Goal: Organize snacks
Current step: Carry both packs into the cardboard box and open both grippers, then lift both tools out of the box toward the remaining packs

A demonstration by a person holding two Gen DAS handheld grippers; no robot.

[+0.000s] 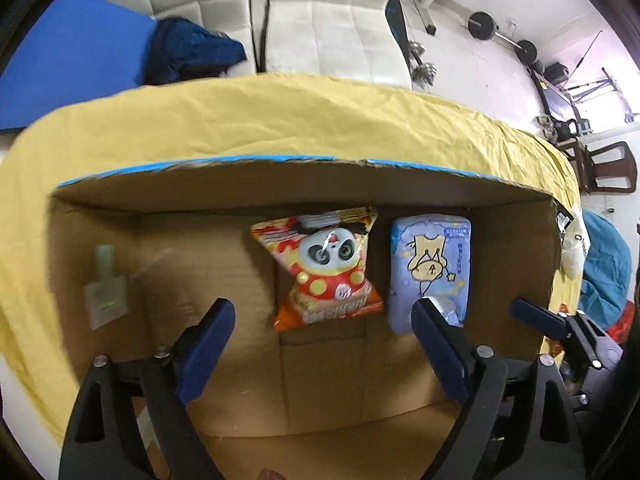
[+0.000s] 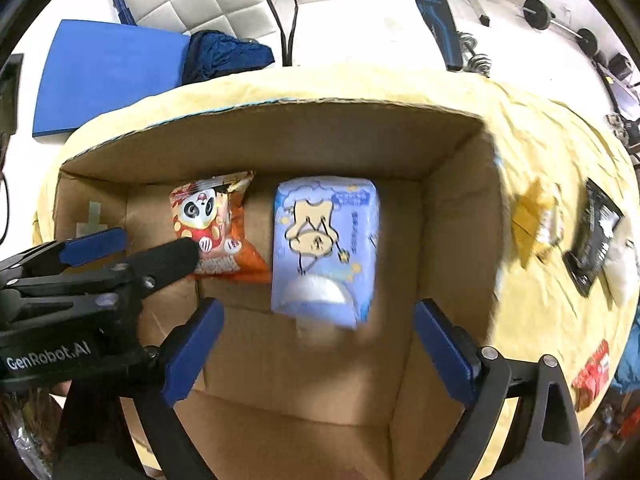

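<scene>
Cardboard box (image 2: 280, 140) held two packets; both tongs, left (image 1: 324, 320) and right (image 2: 318, 324), gaped empty—next, fetching snacks (image 2: 536, 216) outside right.

Left tool (image 1: 324, 320) gaping wide, right tool (image 2: 318, 324) likewise spread (both empty), side by side

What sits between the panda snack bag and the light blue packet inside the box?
Nothing: only a narrow strip of bare cardboard box floor separates the panda bag from the blue packet, clearest in the right wrist view.
</scene>
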